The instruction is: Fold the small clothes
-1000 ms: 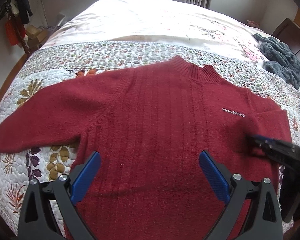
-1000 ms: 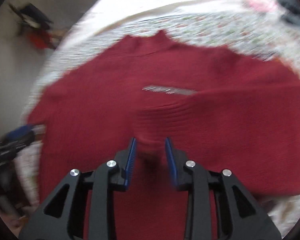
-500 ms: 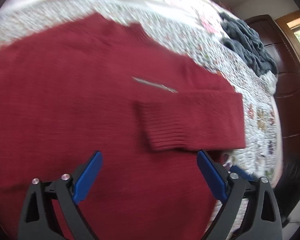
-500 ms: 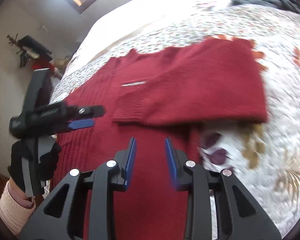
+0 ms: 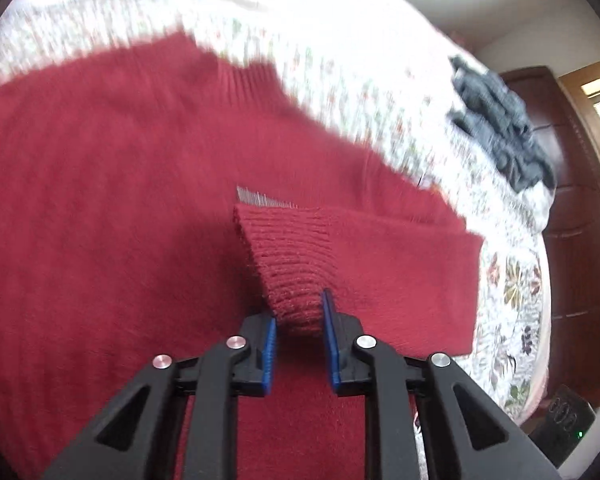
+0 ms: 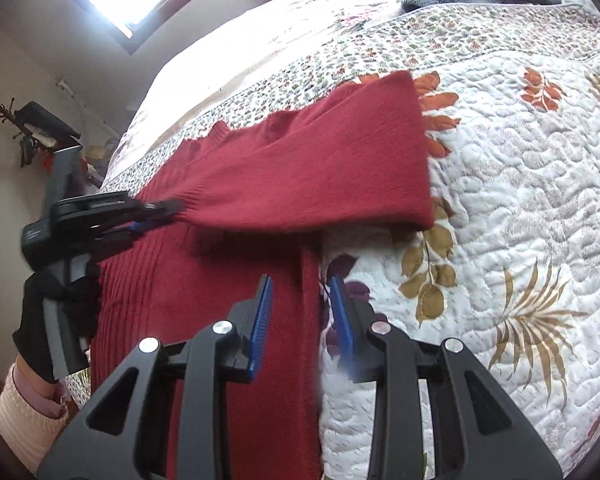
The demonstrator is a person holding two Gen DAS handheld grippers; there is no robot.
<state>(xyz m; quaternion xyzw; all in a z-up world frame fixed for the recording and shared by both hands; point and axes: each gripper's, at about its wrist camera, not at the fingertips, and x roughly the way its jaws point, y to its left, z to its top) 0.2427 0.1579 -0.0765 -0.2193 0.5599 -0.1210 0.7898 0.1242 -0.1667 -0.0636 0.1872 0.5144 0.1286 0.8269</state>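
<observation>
The red sweater lies flat on the quilted bedspread; the left gripper pinches its folded sleeve cuff — the right gripper, partly open and holding nothing, straddles the sweater's right edge.

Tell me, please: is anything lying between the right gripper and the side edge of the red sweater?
Nothing visible. The right gripper straddles the red sweater's side edge, jaws apart, only quilt beside it.

black hand-held gripper, blue finger pads, silver screws, black glove, cream knit sleeve
</observation>
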